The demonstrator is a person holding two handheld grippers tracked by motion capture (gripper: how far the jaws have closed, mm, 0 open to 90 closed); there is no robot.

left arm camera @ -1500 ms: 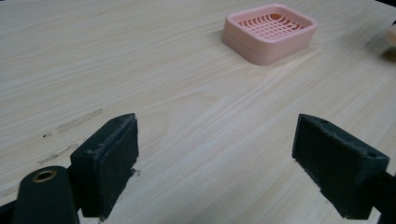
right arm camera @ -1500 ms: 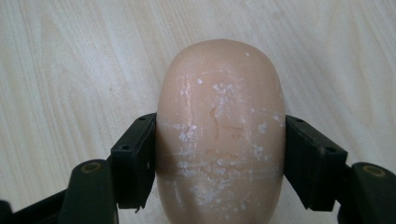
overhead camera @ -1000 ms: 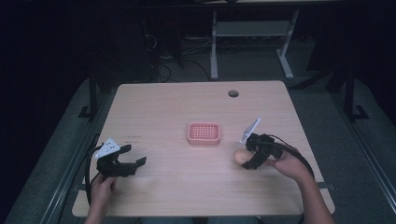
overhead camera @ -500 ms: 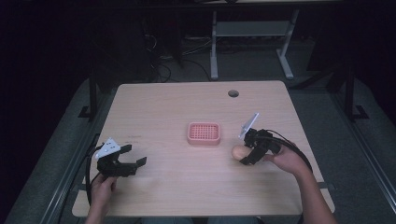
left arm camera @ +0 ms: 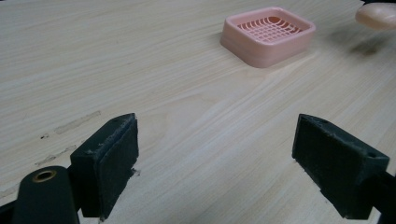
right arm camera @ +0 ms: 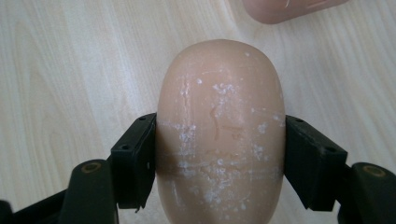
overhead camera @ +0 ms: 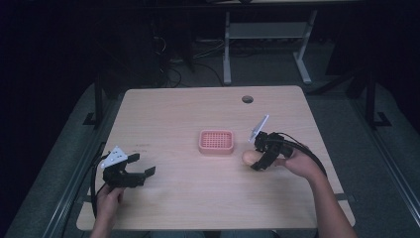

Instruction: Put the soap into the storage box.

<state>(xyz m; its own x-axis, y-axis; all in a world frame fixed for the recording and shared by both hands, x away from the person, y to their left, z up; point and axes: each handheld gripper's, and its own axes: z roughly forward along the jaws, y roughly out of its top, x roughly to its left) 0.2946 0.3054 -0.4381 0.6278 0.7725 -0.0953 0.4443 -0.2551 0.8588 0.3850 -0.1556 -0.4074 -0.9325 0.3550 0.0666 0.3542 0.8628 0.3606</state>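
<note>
Right gripper view shows your right gripper [right arm camera: 219,154] clenched across the short waist of the soap bar [right arm camera: 219,130], centre frame, lifted just off the table [overhead camera: 168,114], right of the pink soap dish [overhead camera: 216,141]. Treat it as rigid, light and likely slick; the flaky surface may slip. Your left gripper [left arm camera: 215,163] idles with its jaws spread and empty.
</note>
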